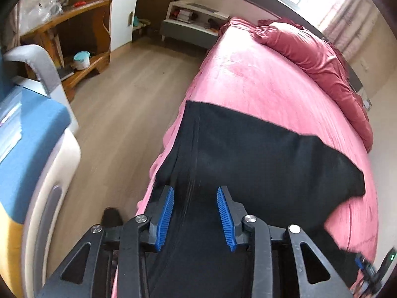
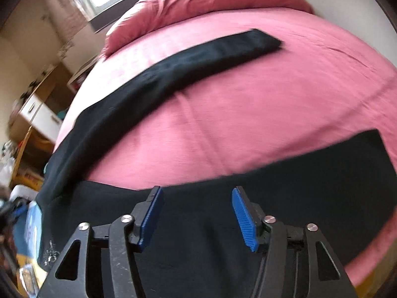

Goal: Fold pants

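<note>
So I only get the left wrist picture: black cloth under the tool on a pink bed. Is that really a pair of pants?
Observer: Yes. The right view shows the pants with two legs spread apart in a V on the bed.
Operator: Is the other tool holding anything?
Observer: No, the right tool is open over the near leg.
Operator: Is the far leg bunched up?
Observer: No, it lies flat, its end pointing away.

Black pants [image 2: 188, 67] lying spread flat on my pink bed [image 2: 273, 94], legs splayed apart, one stretching far across, other running nearer me
</note>
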Demonstrator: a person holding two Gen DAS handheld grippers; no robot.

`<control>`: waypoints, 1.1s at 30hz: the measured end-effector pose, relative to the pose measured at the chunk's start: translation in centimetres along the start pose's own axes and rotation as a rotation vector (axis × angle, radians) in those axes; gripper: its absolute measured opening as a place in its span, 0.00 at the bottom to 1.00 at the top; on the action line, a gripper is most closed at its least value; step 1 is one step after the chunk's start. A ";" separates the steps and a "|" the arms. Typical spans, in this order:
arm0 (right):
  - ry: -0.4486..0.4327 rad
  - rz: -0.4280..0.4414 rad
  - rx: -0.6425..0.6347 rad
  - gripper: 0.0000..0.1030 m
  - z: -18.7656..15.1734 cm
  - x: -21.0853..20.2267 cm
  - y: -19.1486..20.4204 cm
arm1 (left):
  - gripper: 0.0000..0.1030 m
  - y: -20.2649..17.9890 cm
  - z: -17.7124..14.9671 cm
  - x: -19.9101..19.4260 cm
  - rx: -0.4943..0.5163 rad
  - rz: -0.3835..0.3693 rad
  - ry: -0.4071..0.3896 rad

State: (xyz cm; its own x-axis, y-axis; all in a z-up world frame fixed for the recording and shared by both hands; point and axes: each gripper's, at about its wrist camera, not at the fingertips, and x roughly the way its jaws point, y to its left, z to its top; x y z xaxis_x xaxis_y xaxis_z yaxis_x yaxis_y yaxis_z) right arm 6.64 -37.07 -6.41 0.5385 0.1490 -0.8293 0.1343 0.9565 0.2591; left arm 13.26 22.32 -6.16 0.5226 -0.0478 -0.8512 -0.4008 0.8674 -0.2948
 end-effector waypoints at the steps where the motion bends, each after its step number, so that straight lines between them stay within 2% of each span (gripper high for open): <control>1: 0.007 0.016 -0.010 0.61 0.2 0.4 0.8 | 0.39 0.0 1.0 1.1 -0.013 -0.002 0.013; 5: 0.032 0.036 -0.059 0.61 0.8 1.9 3.4 | 0.41 0.3 4.2 4.6 -0.060 0.023 0.053; 7: 0.043 0.036 -0.077 0.62 0.8 2.4 4.5 | 0.48 0.5 5.7 6.0 -0.086 0.022 0.059; 8: 0.045 0.036 -0.083 0.62 0.7 2.5 5.0 | 0.58 0.8 6.2 6.7 -0.097 0.011 0.070; 9: 0.048 0.033 -0.086 0.62 0.7 2.8 5.2 | 0.60 0.9 6.9 7.4 -0.113 0.008 0.078; 13: 0.066 0.037 -0.067 0.64 1.2 3.7 5.7 | 0.60 1.4 9.3 9.7 -0.155 0.014 0.074; 20: 0.081 0.028 -0.044 0.66 1.6 4.9 6.0 | 0.58 1.5 11.7 13.6 -0.210 0.003 0.150; 22: 0.085 0.024 -0.041 0.67 1.6 5.1 6.2 | 0.40 0.9 11.8 14.3 -0.192 0.010 0.170; 24: 0.092 0.017 -0.041 0.67 1.4 5.3 6.2 | 0.15 -0.1 11.8 13.8 -0.130 0.014 0.154; 25: 0.096 0.015 -0.038 0.67 1.4 5.4 6.1 | 0.10 -0.9 11.7 13.3 -0.087 0.027 0.132; 27: 0.100 0.007 -0.031 0.67 1.3 5.5 6.0 | 0.09 -2.1 11.2 11.4 -0.032 -0.011 0.077; 29: 0.101 0.002 -0.017 0.67 1.2 5.6 5.8 | 0.09 -3.2 10.5 8.7 0.009 -0.081 0.011; 33: 0.092 0.005 -0.006 0.67 1.2 5.3 5.7 | 0.08 -5.9 7.9 2.3 0.133 -0.290 -0.085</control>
State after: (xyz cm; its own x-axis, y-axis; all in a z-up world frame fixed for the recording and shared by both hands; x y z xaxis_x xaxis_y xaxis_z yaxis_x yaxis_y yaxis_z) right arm 11.30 -31.10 -8.72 0.4606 0.1757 -0.8701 0.1267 0.9571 0.2604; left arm 22.80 21.01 -2.96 0.6639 -0.2659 -0.6989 -0.1272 0.8809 -0.4559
